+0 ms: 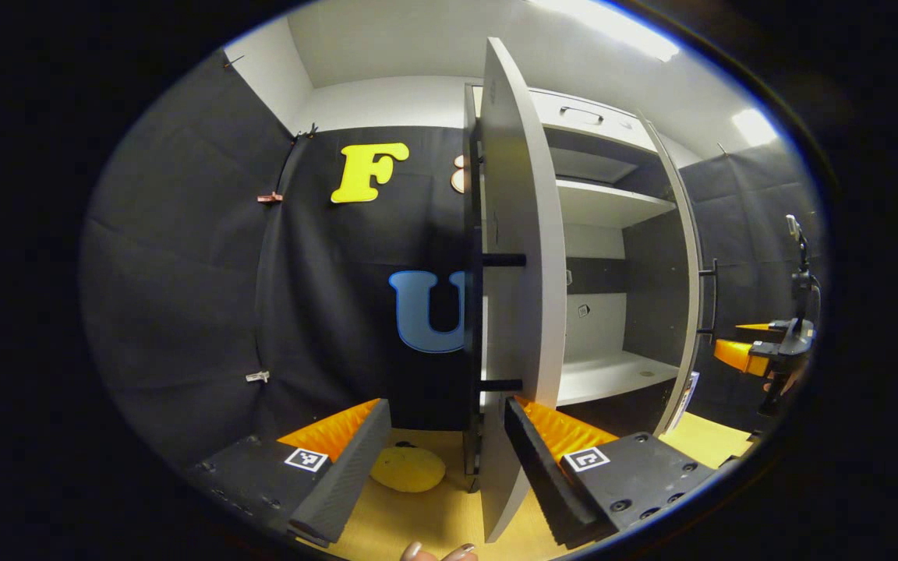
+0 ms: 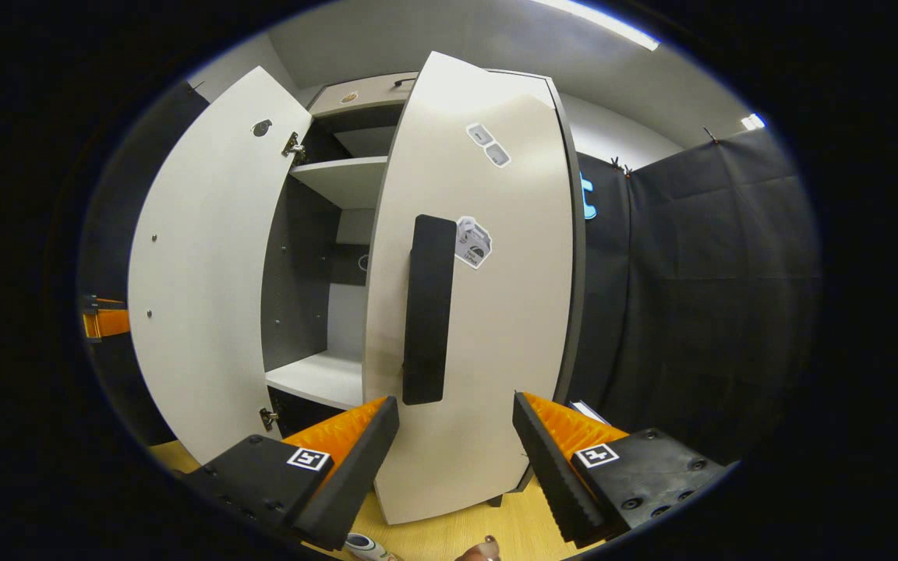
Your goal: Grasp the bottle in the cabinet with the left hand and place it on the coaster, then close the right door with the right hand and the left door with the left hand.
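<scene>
In the left gripper view my left gripper (image 1: 446, 405) is open, and the open left door (image 1: 519, 195) stands edge-on between its fingers, its black handle (image 1: 502, 259) sticking out towards the left. A yellow coaster (image 1: 408, 469) lies on the wooden table just left of that door, with nothing on top of it that I can see. My right gripper (image 2: 456, 401) is open right in front of the right door (image 2: 496, 312), just below its black handle (image 2: 427, 308). This door stands partly open. The cabinet shelves (image 1: 605, 374) look bare.
The left door (image 2: 207, 273) swings wide open in the right gripper view. A small white and teal thing (image 2: 363, 545) pokes in at the bottom edge, too cut off to identify. The other gripper (image 1: 776, 351) shows far right. Black cloth walls surround the cabinet.
</scene>
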Action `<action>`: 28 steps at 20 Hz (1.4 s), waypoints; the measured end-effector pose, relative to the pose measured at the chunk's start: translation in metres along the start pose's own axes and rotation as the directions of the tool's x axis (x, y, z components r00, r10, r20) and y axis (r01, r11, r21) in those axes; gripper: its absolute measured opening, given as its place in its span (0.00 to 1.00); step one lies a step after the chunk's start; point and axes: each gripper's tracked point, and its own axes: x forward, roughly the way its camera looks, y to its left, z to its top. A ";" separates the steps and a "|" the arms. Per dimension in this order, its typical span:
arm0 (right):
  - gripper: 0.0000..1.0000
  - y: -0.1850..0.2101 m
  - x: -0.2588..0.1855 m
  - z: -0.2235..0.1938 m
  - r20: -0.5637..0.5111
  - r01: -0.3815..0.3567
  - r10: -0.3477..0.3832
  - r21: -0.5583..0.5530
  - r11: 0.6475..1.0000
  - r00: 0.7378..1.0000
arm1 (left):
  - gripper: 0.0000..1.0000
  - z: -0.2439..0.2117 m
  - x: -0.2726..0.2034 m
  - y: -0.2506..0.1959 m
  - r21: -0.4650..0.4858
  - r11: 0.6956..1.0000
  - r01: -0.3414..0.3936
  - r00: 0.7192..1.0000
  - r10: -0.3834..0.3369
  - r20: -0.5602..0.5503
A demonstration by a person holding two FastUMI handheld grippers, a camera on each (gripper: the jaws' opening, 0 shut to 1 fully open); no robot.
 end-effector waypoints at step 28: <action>0.98 -0.074 -0.044 0.007 0.003 0.148 -0.148 -0.107 0.983 0.989 | 0.93 0.002 0.076 -0.193 -0.024 0.926 0.378 0.923 -0.375 0.087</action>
